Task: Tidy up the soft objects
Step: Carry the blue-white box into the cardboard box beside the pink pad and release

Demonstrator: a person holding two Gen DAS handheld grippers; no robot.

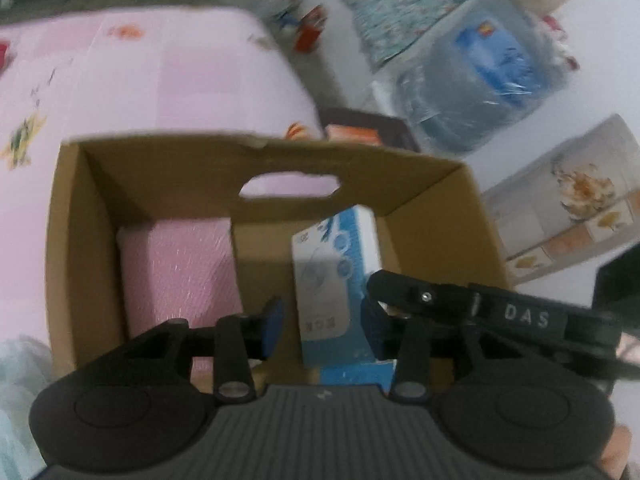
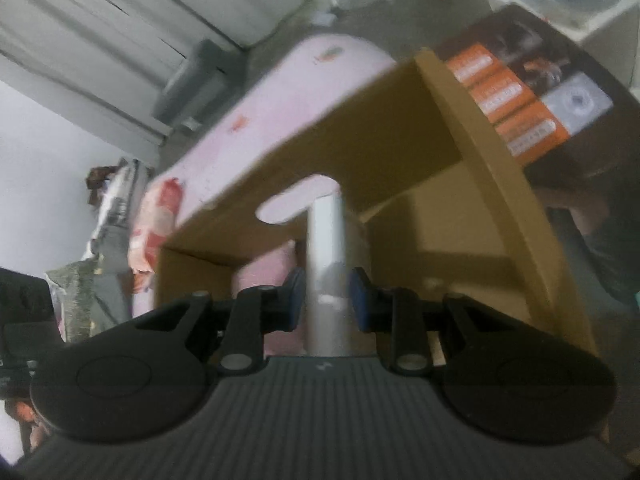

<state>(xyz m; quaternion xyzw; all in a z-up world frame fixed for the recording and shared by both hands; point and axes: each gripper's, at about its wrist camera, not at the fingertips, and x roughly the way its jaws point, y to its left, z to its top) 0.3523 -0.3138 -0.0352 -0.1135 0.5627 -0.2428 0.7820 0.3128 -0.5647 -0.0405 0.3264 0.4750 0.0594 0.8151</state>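
Pack, white-and-blue, upright in cardboard box beside pink bundle.

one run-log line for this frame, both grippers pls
left gripper: around white-and-blue tissue pack, over brown cardboard box | right gripper: shut on same pack | pink wrapped pack: in box

Pink bed sheet with small printed motifs, spread flat. On it, open cardboard box at 6 o'clock; dark carton with orange labels beside the box at 2 o'clock.
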